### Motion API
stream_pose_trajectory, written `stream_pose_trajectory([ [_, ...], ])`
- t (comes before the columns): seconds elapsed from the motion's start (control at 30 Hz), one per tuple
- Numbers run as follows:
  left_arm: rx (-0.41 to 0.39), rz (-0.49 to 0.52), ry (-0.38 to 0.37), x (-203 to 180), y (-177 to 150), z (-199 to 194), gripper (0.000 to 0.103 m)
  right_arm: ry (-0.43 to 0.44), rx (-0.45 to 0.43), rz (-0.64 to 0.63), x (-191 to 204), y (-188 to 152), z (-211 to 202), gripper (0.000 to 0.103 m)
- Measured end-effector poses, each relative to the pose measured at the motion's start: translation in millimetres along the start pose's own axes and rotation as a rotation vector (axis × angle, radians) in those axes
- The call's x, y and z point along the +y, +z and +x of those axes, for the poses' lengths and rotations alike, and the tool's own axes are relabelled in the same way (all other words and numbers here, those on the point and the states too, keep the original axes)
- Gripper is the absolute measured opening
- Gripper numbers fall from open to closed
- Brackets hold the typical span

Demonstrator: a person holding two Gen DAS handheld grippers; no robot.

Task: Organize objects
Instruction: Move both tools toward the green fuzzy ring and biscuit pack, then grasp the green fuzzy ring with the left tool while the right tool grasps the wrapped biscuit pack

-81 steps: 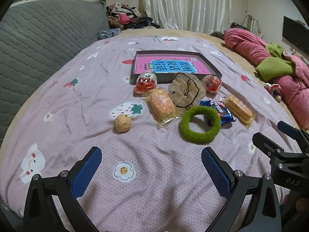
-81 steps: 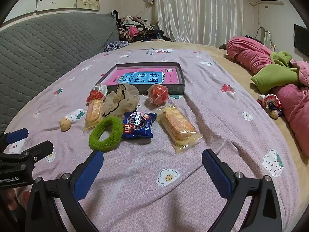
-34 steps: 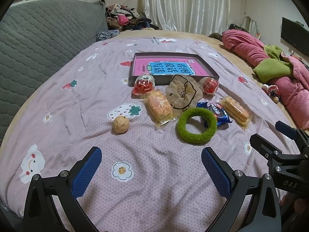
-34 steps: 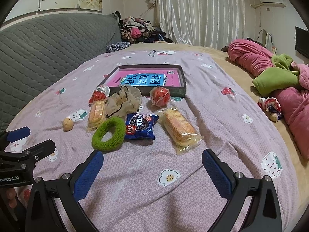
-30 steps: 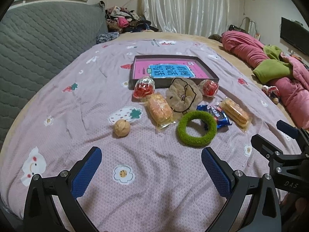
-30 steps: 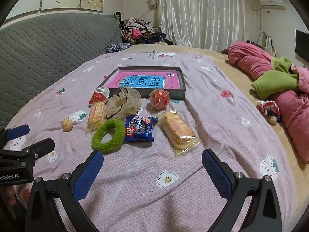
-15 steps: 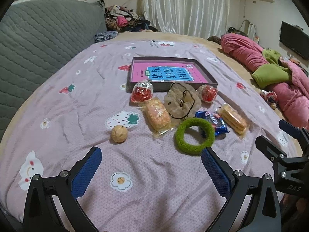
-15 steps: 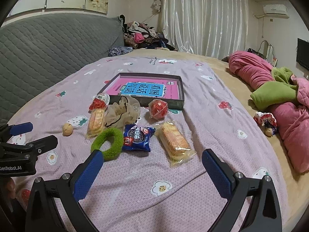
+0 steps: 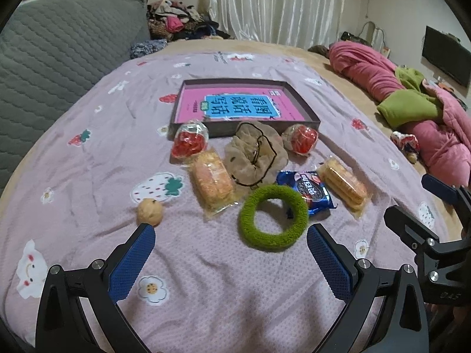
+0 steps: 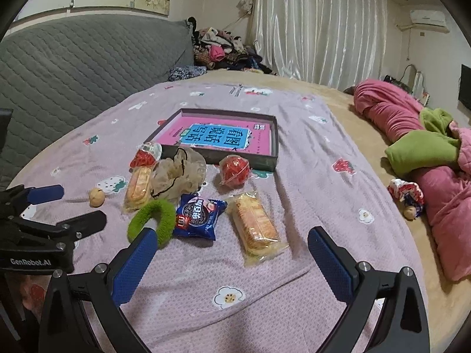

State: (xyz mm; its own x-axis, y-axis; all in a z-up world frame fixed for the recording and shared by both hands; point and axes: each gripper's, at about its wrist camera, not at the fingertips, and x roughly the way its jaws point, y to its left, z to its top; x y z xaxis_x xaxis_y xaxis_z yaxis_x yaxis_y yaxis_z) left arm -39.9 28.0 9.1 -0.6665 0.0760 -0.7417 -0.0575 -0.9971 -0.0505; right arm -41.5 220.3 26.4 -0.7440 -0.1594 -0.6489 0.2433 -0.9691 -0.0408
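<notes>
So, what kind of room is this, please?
Most likely a bedroom at home: the things lie on a bed sheet with cartoon prints, a padded grey headboard stands behind it, and a rolled pink quilt lies alongside.

We hold our right gripper [image 10: 231, 260] low over the bed [image 10: 294, 279], its fingers [image 10: 134, 260] spread wide with nothing between them. Ahead lie a blue cookie packet [image 10: 198, 216] touching a green ring [image 10: 154, 219], and a cracker pack [image 10: 256, 225] just beside the packet. Farther off, a red wrapped ball [image 10: 234, 169] sits against the dark tray [image 10: 275, 147]. Our left gripper [image 10: 59, 209] shows at the left edge, its fingers apart.
</notes>
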Motion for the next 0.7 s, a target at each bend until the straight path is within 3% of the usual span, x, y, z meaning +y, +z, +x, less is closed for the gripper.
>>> stream_pose_trajectory([
  [0.3, 0.047, 0.023, 0.015, -9.6, 5.5, 29.4, 0.103, 0.024, 0.045, -0.016, -8.2, 0.7, 19.5, 0.103],
  [0.7, 0.127, -0.021, 0.014, -2.9, 5.0, 71.5, 0.103, 0.011, 0.098, -0.031, -20.6, 5.0, 57.8, 0.103],
])
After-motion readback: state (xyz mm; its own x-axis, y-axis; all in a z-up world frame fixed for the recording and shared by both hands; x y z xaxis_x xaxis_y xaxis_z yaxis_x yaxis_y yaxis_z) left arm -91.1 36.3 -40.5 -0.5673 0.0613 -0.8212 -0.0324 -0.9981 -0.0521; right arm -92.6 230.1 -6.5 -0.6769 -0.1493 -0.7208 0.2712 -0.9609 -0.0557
